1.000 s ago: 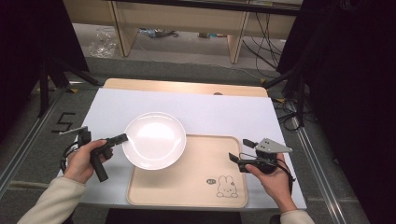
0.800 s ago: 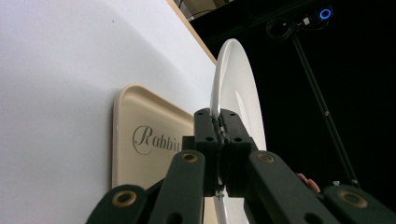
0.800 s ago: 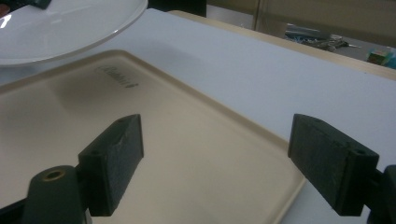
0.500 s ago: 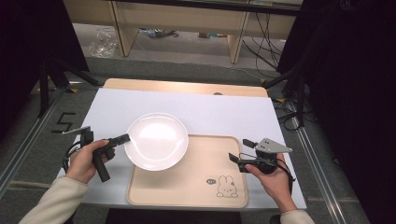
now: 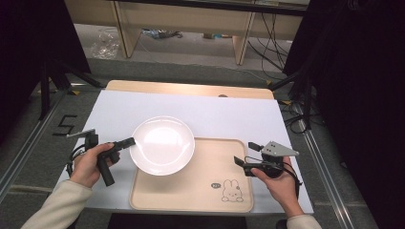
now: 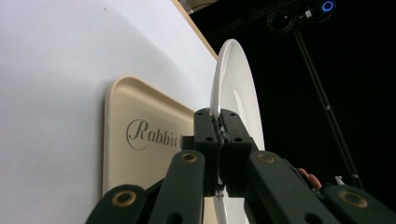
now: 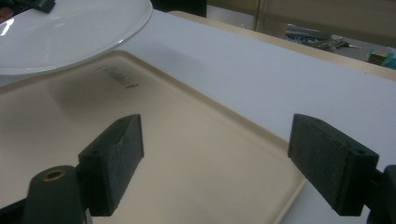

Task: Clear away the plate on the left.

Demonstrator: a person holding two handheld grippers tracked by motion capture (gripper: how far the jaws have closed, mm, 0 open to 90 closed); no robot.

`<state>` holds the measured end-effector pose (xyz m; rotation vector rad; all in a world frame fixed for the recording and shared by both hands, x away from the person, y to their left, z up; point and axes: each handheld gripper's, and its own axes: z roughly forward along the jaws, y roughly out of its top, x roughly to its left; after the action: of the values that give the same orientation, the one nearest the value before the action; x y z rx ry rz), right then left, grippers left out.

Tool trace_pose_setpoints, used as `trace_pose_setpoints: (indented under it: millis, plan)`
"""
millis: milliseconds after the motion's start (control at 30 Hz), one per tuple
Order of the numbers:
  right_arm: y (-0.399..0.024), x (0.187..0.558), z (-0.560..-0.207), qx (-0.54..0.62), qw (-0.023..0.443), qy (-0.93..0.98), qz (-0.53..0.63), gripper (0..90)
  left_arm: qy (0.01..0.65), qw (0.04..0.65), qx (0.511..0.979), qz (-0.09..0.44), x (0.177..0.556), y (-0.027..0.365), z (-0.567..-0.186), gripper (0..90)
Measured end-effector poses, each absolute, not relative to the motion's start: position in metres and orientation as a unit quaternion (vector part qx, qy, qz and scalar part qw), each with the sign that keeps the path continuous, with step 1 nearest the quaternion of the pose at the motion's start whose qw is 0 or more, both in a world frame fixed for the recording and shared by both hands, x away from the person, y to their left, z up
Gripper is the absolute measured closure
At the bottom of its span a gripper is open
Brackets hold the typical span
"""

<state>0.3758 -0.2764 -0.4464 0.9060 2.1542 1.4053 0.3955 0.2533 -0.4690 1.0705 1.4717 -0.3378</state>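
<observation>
A white plate [image 5: 162, 144] hangs above the left part of a beige tray [image 5: 200, 183] with a rabbit print. My left gripper [image 5: 128, 141] is shut on the plate's left rim; in the left gripper view the jaws pinch the plate [image 6: 238, 93] edge-on at my left gripper [image 6: 220, 133], with the tray [image 6: 140, 135] beyond. My right gripper [image 5: 246, 157] stands open over the tray's right edge, nothing between its fingers. In the right gripper view my right gripper [image 7: 215, 156] hovers low over the tray [image 7: 196, 154], and the plate [image 7: 70, 32] floats at the upper left, casting a shadow.
The tray lies on a white sheet [image 5: 229, 117] covering a wooden table [image 5: 191, 88]. Black stands [image 5: 47, 81] and cables [image 5: 291, 109] flank the table on the floor. Bare sheet lies behind the plate and tray.
The plate, held by my left gripper, has shifted slightly right and toward the tray. The right gripper has stayed in place.
</observation>
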Motion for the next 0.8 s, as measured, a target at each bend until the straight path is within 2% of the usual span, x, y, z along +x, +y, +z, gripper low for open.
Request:
trace_pose_setpoints:
  millis: [800]
  plan:
    - [-0.2770,0.3764,-0.4465,0.321,0.213,0.772,0.505,19.1,0.637,0.592,0.470,-0.153,0.3959,0.2422,-0.4699,86.4]
